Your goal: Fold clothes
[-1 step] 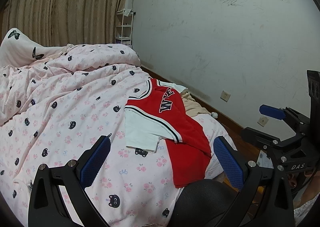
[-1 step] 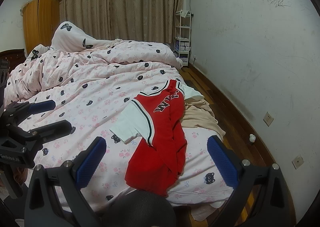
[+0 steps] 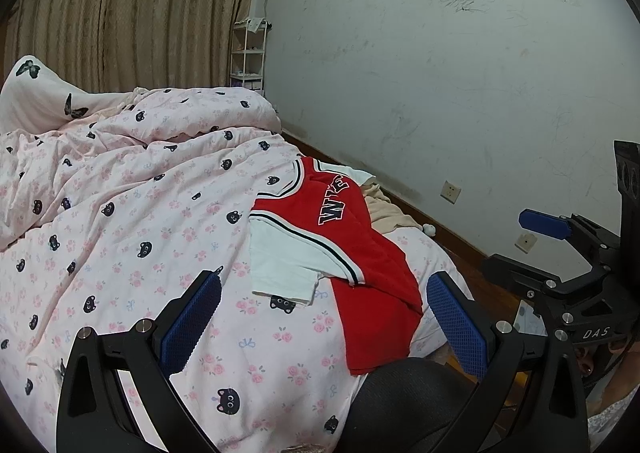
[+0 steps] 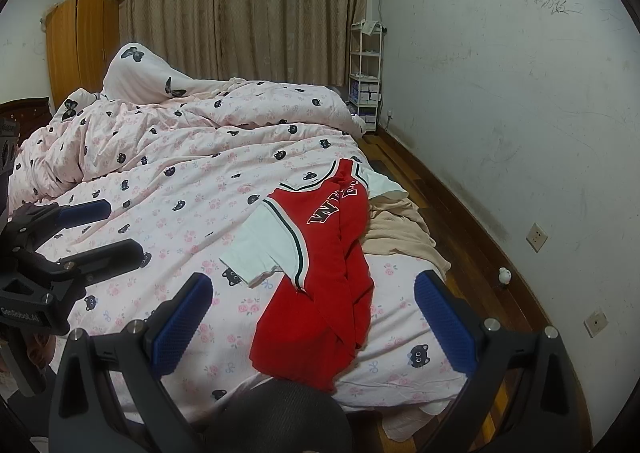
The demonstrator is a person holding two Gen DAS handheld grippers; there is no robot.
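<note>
Both tongs released, nothing between the pads: left tongs (image 3: 324, 317), right tongs (image 4: 314, 319). Red jersey (image 4: 332, 273) with white sleeves lies crumpled on the bed (image 4: 180, 213), near right corner, partly over a beige garment (image 4: 400, 233). Tongs hover above the near bed edge, clear of the cloth.

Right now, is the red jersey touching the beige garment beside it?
Touching. In the right wrist view the red jersey lies with its right edge over the beige garment, no bedding showing between them.
</note>
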